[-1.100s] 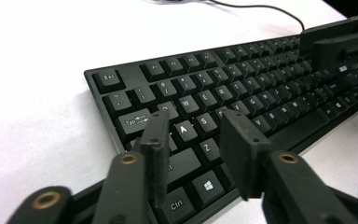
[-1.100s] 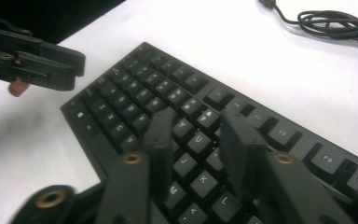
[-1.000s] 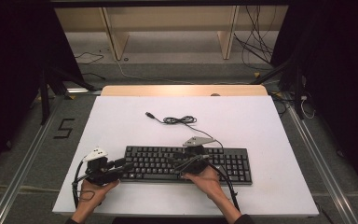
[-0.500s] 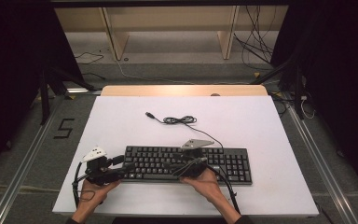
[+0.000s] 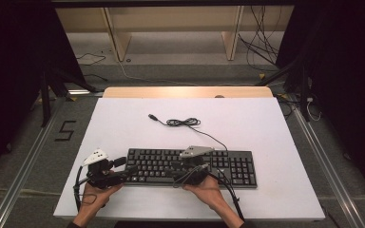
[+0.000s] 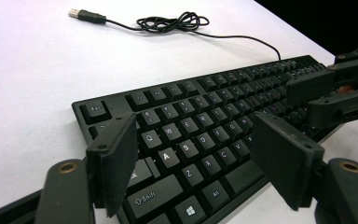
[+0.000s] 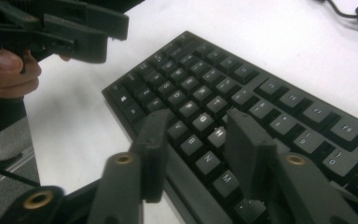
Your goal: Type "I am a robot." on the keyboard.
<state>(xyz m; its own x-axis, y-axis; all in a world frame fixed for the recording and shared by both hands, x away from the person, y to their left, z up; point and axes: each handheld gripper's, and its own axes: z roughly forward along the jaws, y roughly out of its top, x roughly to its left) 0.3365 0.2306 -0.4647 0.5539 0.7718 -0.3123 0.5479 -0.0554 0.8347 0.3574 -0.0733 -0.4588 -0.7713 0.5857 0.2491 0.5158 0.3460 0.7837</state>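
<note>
The black keyboard [image 5: 190, 166] lies flat in the lower middle of the high view, long side parallel to the near edge of the white counter [image 5: 275, 123], which puts both ends within easy reach of the person's hands. Its cable [image 5: 185, 122] runs up from the back edge into a loose bundle above centre and ends in a USB plug [image 5: 152, 116] lying free, so nothing is powered and the cable sits clear of the work.

The left tool [image 5: 123, 171] sits at the keyboard's left end. In the left gripper view its jaws stand wide, having just been opening, over the A, Z and Shift keys [image 6: 168, 156]; the pads seem to press on nothing, with only the key rows below them. That spread looks suited to straddling the corner of the case rather than poking one key.

The right tool [image 5: 180, 175] hovers over the middle keys, angled in from the lower centre. Its jaws are at a middling gap, having just been closing, above the B, N and M row [image 7: 207, 161]. Nothing is gripped between them. The narrower set suggests aiming at a single key.
</note>
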